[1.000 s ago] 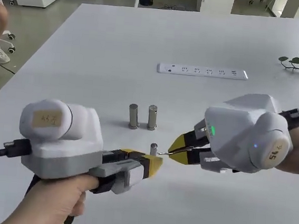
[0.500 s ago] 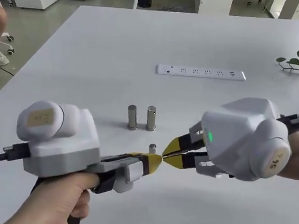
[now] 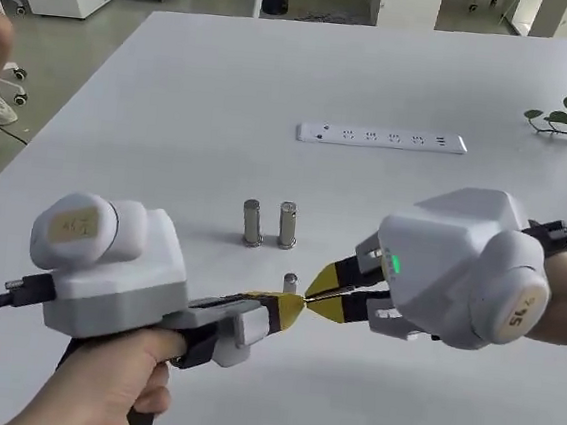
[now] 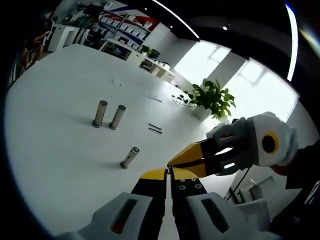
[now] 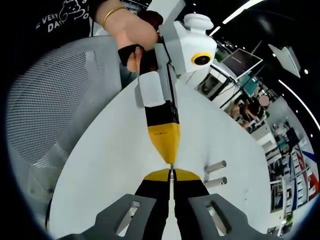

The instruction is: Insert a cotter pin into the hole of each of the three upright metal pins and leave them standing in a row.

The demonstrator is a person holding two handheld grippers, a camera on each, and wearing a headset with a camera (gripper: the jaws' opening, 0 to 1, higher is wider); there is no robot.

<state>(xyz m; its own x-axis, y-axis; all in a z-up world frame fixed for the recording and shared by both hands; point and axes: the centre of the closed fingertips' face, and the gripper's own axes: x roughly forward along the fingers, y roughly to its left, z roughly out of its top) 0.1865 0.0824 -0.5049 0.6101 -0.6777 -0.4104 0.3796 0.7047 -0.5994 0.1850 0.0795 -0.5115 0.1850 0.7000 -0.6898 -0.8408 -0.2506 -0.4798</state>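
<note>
left tool (image 3: pixel 292 309) and right tool (image 3: pixel 315 299) meet tip to tip low over the tabletop (image 3: pixel 173 111), both narrow. the right one pinches a thin cotter pin (image 5: pixel 170 174) (whether the left grips it too, i cannot tell). one metal pin (image 3: pixel 290 282) stands just at 12 o'clock of the tips, with two more pins (image 3: pixel 251 222) upright side by side beyond it at 11 o'clock.

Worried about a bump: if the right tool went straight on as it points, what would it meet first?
The left tool: its yellow tips sit dead ahead, seemingly almost touching the right tool.
</note>
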